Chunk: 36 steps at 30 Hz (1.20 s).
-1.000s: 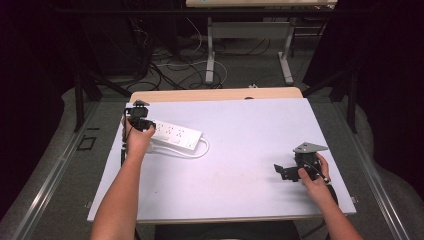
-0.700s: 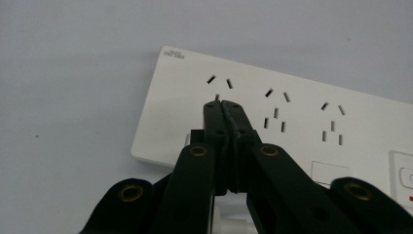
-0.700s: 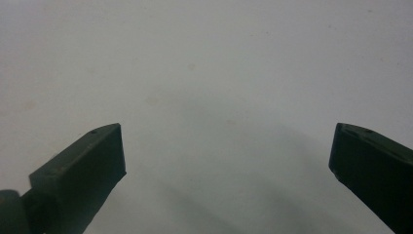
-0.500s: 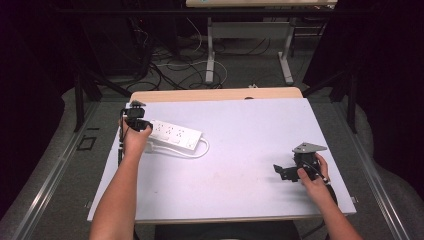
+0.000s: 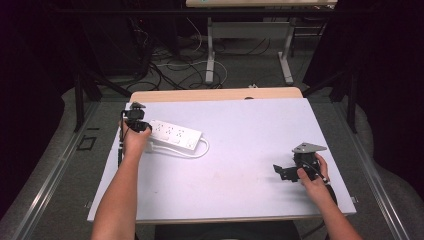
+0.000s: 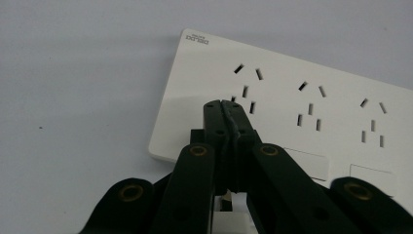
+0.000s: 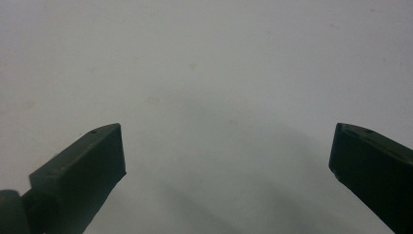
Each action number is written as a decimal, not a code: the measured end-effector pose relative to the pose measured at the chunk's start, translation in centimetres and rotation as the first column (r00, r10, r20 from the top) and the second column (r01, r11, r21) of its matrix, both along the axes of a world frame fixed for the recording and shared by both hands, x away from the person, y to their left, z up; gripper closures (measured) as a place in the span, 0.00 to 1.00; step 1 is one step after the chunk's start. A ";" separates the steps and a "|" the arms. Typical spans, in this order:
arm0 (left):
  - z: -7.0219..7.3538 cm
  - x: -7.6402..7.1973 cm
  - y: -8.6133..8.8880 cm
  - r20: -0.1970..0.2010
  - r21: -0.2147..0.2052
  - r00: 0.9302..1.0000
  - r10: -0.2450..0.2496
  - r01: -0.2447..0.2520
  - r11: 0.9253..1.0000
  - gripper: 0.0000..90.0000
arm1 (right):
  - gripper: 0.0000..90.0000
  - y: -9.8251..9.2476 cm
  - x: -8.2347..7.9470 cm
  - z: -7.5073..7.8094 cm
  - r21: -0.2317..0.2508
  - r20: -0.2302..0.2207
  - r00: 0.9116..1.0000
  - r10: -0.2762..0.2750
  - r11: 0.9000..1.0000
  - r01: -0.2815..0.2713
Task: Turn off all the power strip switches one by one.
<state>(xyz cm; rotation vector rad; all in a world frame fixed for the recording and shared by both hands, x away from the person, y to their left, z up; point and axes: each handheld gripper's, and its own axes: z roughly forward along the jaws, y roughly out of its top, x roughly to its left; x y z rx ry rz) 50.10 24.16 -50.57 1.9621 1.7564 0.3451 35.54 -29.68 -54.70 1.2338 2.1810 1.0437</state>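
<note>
Comparing frames, we find nothing shifted: left gripper (image 6: 225, 105) jaws closed over the power strip (image 6: 311, 117); right gripper (image 7: 226, 156) jaws open above bare surface (image 7: 204, 63).

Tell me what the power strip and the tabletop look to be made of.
Power strip: probably moulded white plastic, smooth and slightly glossy, with crisp socket slots and a soft sheen. Tabletop: a matte, pale grey sheet, perhaps laminate or a mat; a wood-coloured edge shows at the far side.

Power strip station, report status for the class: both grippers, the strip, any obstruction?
Left gripper shut, tips over the power strip end sockets. Right gripper open, holding nothing, above bare table. Strip flat, its white cord looped alongside. Nothing in the way.
</note>
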 end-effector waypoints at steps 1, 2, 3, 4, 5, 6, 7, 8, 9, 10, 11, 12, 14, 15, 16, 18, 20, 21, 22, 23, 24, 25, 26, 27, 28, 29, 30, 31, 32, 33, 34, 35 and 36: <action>-0.1 0.0 0.0 -0.005 -0.010 1.000 -0.002 0.001 1.000 1.00 | 0.00 0.0 0.0 0.0 0.001 -0.001 1.000 -0.003 1.000 0.003; -0.3 0.0 0.0 -0.004 -0.006 1.000 0.003 -0.003 1.000 1.00 | 0.00 0.0 0.0 0.0 0.000 -0.001 1.000 -0.002 1.000 0.002; -0.6 0.0 0.1 -0.006 -0.008 1.000 0.000 0.000 1.000 1.00 | 0.00 0.0 0.0 0.0 0.000 -0.001 1.000 -0.003 1.000 0.003; -0.8 0.0 0.1 -0.004 -0.012 1.000 0.013 -0.013 1.000 1.00 | 0.00 0.0 0.0 0.0 0.002 0.000 1.000 -0.001 1.000 0.001; -0.8 -0.1 0.2 -0.007 -0.017 1.000 0.007 -0.007 1.000 1.00 | 0.00 0.0 0.0 0.0 0.002 0.000 1.000 0.000 1.000 0.000; -0.9 -0.1 0.3 0.003 -0.027 1.000 0.017 -0.017 0.999 1.00 | 0.00 0.0 0.0 0.0 -0.003 0.001 1.000 0.001 1.000 -0.001; -0.8 -0.2 0.4 -0.005 -0.027 1.000 0.013 -0.013 1.000 1.00 | 0.00 0.0 0.0 0.0 0.005 -0.002 1.000 -0.007 1.000 0.007; -0.8 -0.1 0.4 -0.006 -0.028 1.000 0.008 -0.008 1.000 1.00 | 0.00 0.0 0.0 0.0 0.005 -0.002 1.000 -0.005 1.000 0.005; -0.8 -0.1 0.4 -0.006 -0.027 1.000 0.011 -0.011 1.000 1.00 | 0.00 0.0 0.0 0.0 0.004 -0.001 1.000 -0.003 1.000 0.003; -0.9 -0.1 0.3 -0.002 -0.026 1.000 0.013 -0.013 1.000 1.00 | 0.00 0.0 0.0 -0.1 0.004 -0.003 1.000 -0.004 1.000 0.004; -0.9 -0.1 0.2 0.007 -0.029 1.000 0.021 -0.021 0.999 1.00 | 0.00 0.0 0.0 -0.1 0.004 -0.003 1.000 -0.004 1.000 0.004; -0.9 -0.1 0.2 0.005 -0.022 1.000 0.016 -0.016 1.000 1.00 | 0.00 0.0 0.0 0.0 -0.004 -0.003 1.000 -0.004 1.000 0.004; -0.9 -0.1 0.2 0.008 -0.028 1.000 0.022 -0.022 0.999 1.00 | 0.00 0.0 0.1 0.0 -0.003 -0.002 1.000 -0.001 1.000 0.001; -1.0 -0.1 0.2 0.010 -0.029 1.000 0.021 -0.021 0.999 1.00 | 0.00 0.1 0.1 0.0 -0.003 -0.002 1.000 0.000 1.000 0.000; -0.9 -0.1 0.2 0.009 -0.021 1.000 0.014 -0.014 1.000 1.00 | 0.00 0.0 0.1 0.0 -0.005 -0.002 1.000 0.001 1.000 -0.001; -1.0 -0.1 0.2 0.003 -0.003 1.000 0.008 -0.008 1.000 1.00 | 0.00 0.1 0.0 0.0 0.004 -0.005 1.000 0.000 1.000 0.000; -1.2 -0.1 0.1 0.009 0.003 1.000 0.011 -0.011 1.000 1.00 | 0.00 0.1 0.1 -0.1 0.002 -0.005 1.000 0.005 1.000 -0.005; -1.1 -0.2 0.1 0.000 0.008 1.000 0.003 -0.003 1.000 1.00 | 0.00 0.1 0.1 -0.1 0.000 -0.003 1.000 0.005 1.000 -0.005; -1.1 -0.2 0.1 0.000 0.009 1.000 0.000 0.000 1.000 1.00 | 0.00 0.1 0.1 0.0 0.006 -0.007 1.000 0.003 1.000 -0.003; -1.1 -0.3 0.1 0.004 0.003 1.000 0.005 -0.005 1.000 1.00 | 0.00 0.1 0.0 0.0 0.003 -0.006 1.000 0.001 1.000 -0.001; -1.2 -0.3 0.2 0.006 -0.003 1.000 0.010 -0.010 1.000 1.00 | 0.00 0.1 0.0 0.0 0.002 -0.004 1.000 0.001 1.000 -0.001; -1.1 -0.3 0.2 0.003 -0.003 1.000 0.011 -0.011 1.000 1.00 | 0.00 0.0 0.0 0.0 -0.005 0.000 1.000 0.004 1.000 -0.004; -1.1 -0.3 0.2 0.002 -0.001 1.000 0.008 -0.008 1.000 1.00 | 0.00 0.0 0.0 0.0 0.001 0.000 1.000 -0.003 1.000 0.003; -1.1 -0.3 0.2 0.000 0.000 1.000 0.008 -0.008 1.000 1.00 | 0.00 0.0 0.0 0.0 0.005 -0.002 1.000 -0.001 1.000 0.001; -1.1 -0.3 0.2 0.002 -0.001 1.000 0.011 -0.011 1.000 1.00 | 0.00 0.0 0.0 0.0 0.004 -0.001 1.000 0.001 1.000 -0.001; -1.1 -0.3 0.2 -0.001 -0.002 1.000 0.014 -0.014 1.000 1.00 | 0.00 0.0 0.0 0.0 0.003 -0.002 1.000 -0.003 1.000 0.003; -1.1 -0.3 0.1 0.000 -0.009 1.000 0.019 -0.019 1.000 1.00 | 0.00 0.0 0.0 0.0 -0.001 0.001 1.000 0.001 1.000 -0.001; -1.1 -0.3 0.1 0.000 -0.008 1.000 0.025 -0.025 1.000 1.00 | 0.00 -0.1 0.0 0.0 0.001 0.001 1.000 0.002 1.000 -0.002; -1.0 -0.3 0.2 0.000 -0.003 1.000 0.015 -0.015 1.000 1.00 | 0.00 -0.1 0.0 0.0 0.000 0.002 1.000 0.002 1.000 -0.002; -1.1 -0.3 0.2 0.013 -0.008 1.000 0.025 -0.025 1.000 1.00 | 0.00 -0.1 0.0 0.0 0.001 0.002 1.000 0.001 1.000 -0.001; -1.0 -0.3 0.2 0.017 -0.009 1.000 0.026 -0.026 1.000 1.00 | 0.00 -0.1 0.0 0.0 0.000 -0.001 1.000 -0.005 1.000 0.005; -1.0 -0.4 0.2 0.023 -0.011 0.999 0.029 -0.029 1.000 1.00 | 0.00 -0.1 0.0 0.0 0.003 -0.001 1.000 -0.006 1.000 0.006; -0.9 -0.5 0.3 0.025 -0.014 0.999 0.024 -0.023 1.000 1.00 | 0.00 -0.1 0.0 0.0 0.004 -0.001 1.000 -0.007 1.000 0.007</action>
